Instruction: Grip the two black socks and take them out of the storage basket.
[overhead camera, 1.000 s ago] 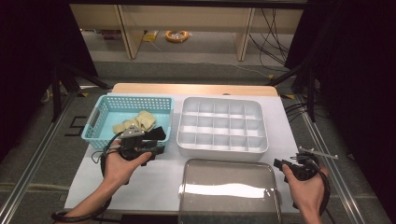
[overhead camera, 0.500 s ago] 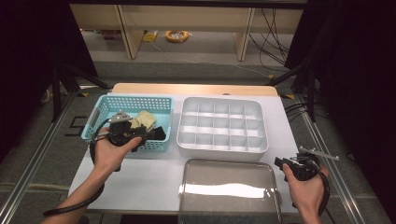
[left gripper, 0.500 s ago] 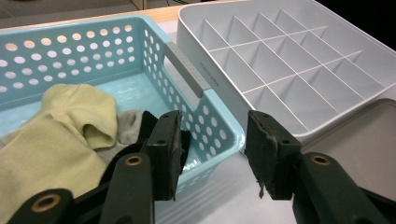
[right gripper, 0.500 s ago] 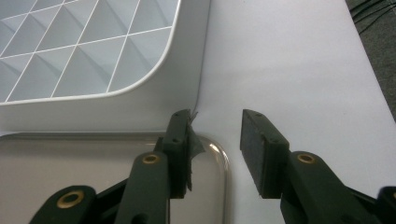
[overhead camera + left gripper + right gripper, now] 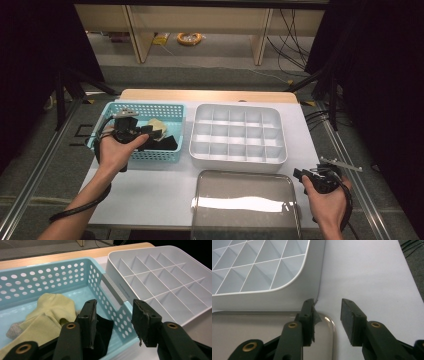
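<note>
While the right claw (image 5: 301, 174) rests open beside the tray (image 5: 245, 227), the left claw (image 5: 150, 131) hovers open over the basket (image 5: 172, 111).

A pale blue basket (image 5: 176, 114) with punched holes in its walls sits at the left of the table, just beside a white tray. Inside it lies a crumpled yellow-green sock (image 5: 53, 312) with a grey toe, slumped against the floor and near wall. A black cloth (image 5: 102, 335) lies flat next to it, touching the sock's edge.
</note>
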Available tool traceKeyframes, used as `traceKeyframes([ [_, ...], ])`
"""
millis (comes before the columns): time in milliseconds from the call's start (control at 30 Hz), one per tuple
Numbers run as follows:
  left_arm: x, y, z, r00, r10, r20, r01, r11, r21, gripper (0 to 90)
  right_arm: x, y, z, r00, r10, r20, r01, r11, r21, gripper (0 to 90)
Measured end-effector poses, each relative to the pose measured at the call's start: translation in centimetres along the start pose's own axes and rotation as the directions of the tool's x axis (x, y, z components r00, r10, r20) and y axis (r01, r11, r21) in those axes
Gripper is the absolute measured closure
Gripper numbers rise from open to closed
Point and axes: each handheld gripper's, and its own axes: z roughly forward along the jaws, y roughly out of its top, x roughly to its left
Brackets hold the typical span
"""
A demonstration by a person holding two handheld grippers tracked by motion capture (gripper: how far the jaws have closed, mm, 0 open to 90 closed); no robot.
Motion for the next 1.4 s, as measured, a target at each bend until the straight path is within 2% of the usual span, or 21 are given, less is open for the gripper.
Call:
traceKeyframes([
  [33, -0.1, 0.1, 0.3, 0.9998, -0.020, -0.004, 0.020, 0.9997, -0.014, 54.2, 0.0, 0.0, 0.0, 1.0000, -0.001, 0.003, 0.001, 1.0000, -0.004, 64.6],
  [67, 0.2, 0.2, 0.3, 1.0000, -0.002, -0.006, 0.002, 1.0000, 0.007, 53.9, 0.0, 0.0, 0.0, 1.0000, -0.001, 0.004, 0.001, 1.0000, -0.002, 64.5],
  [133, 0.4, 0.3, 0.8, 0.9998, -0.016, -0.011, 0.016, 0.9998, 0.013, 52.9, -0.1, 0.0, 0.0, 1.0000, 0.000, 0.001, 0.000, 1.0000, 0.002, 64.5],
  [167, 0.7, 0.4, 1.0, 0.9999, -0.008, -0.012, 0.008, 0.9994, 0.034, 52.2, 0.4, -0.1, -0.1, 0.9965, 0.083, -0.006, -0.083, 0.9960, 0.032, 64.5],
  [233, 1.0, 0.4, 1.4, 0.9998, -0.009, -0.017, 0.010, 0.9981, 0.060, 50.8, 0.0, -0.1, 0.2, 0.9995, 0.030, -0.008, -0.030, 0.9995, 0.010, 64.5],
  [367, 1.7, 0.1, 1.7, 0.9992, 0.010, -0.039, -0.006, 0.9941, 0.108, 49.1, 0.0, -0.2, 0.2, 0.9998, 0.022, -0.001, -0.022, 0.9997, 0.011, 64.4],
  [433, 1.9, -0.2, 1.7, 0.9990, 0.016, -0.043, -0.010, 0.9901, 0.140, 48.9, 0.1, -0.1, 0.1, 0.9984, 0.049, -0.027, -0.049, 0.9986, 0.019, 64.4],
  [500, 2.1, -0.5, 1.7, 0.9984, 0.025, -0.052, -0.016, 0.9856, 0.168, 50.2, 0.2, -0.2, 0.2, 0.9987, 0.050, 0.001, -0.050, 0.9984, 0.025, 64.4],
  [533, 2.3, -0.6, 1.8, 0.9982, 0.030, -0.053, -0.020, 0.9831, 0.182, 52.2, 0.2, -0.2, 0.3, 0.9988, 0.049, 0.001, -0.049, 0.9984, 0.027, 64.3],
  [567, 2.4, -0.8, 1.8, 0.9981, 0.035, -0.051, -0.024, 0.9807, 0.194, 53.6, -0.1, 0.0, -0.1, 1.0000, -0.002, -0.002, 0.002, 0.9995, 0.032, 64.3],
  [700, 2.8, -1.4, 2.0, 0.9993, -0.017, -0.032, 0.024, 0.9758, 0.217, 59.7, 0.0, -0.1, 0.4, 1.0000, 0.002, -0.006, -0.001, 0.9997, 0.024, 64.3],
  [733, 2.9, -1.4, 1.9, 0.9997, -0.013, -0.023, 0.018, 0.9691, 0.246, 62.8, 0.3, -0.2, 0.4, 0.9993, 0.035, -0.012, -0.035, 0.9990, 0.028, 64.3],
  [900, 3.0, -1.7, 2.3, 0.9997, 0.002, -0.024, 0.005, 0.9597, 0.281, 75.3, 0.4, -0.2, 0.4, 0.9988, 0.049, -0.007, -0.048, 0.9984, 0.030, 64.3],
  [933, 3.0, -1.7, 2.4, 0.9996, 0.010, -0.028, -0.001, 0.9567, 0.291, 77.9, 0.4, -0.2, 0.4, 0.9990, 0.044, -0.003, -0.044, 0.9984, 0.035, 64.3],
  [1000, 2.9, -1.8, 2.6, 0.9995, 0.010, -0.029, -0.001, 0.9597, 0.281, 83.2, 0.0, -0.1, 0.4, 0.9999, -0.008, 0.009, 0.007, 0.9998, 0.016, 64.3],
  [1033, 3.0, -1.7, 2.5, 0.9996, 0.010, -0.025, -0.002, 0.9545, 0.298, 84.5, -0.1, -0.1, 0.4, 0.9999, -0.009, 0.005, 0.009, 0.9998, 0.016, 64.3],
  [1067, 2.9, -1.7, 2.6, 0.9995, 0.014, -0.028, -0.005, 0.9544, 0.298, 85.1, -0.1, -0.2, 0.6, 0.9998, 0.002, -0.020, -0.002, 0.9999, 0.014, 64.3],
  [1133, 2.8, -1.8, 2.6, 0.9994, 0.013, -0.033, -0.004, 0.9617, 0.274, 85.7, -0.1, -0.2, 0.6, 0.9998, -0.001, -0.019, 0.002, 0.9999, 0.015, 64.3],
  [1200, 2.9, -1.7, 2.4, 0.9996, 0.015, -0.022, -0.008, 0.9577, 0.288, 86.0, -0.1, -0.2, 0.5, 0.9998, -0.003, -0.017, 0.004, 0.9999, 0.014, 64.3],
  [1367, 2.8, -1.6, 1.9, 0.9997, 0.016, -0.016, -0.012, 0.9724, 0.233, 86.2, 0.0, -0.2, 0.4, 1.0000, 0.003, -0.003, -0.003, 0.9998, 0.022, 64.3],
  [1400, 2.7, -1.6, 1.8, 0.9997, 0.016, -0.020, -0.012, 0.9786, 0.206, 86.3, 0.0, -0.2, 0.5, 1.0000, -0.008, -0.002, 0.008, 0.9999, 0.015, 64.3],
])
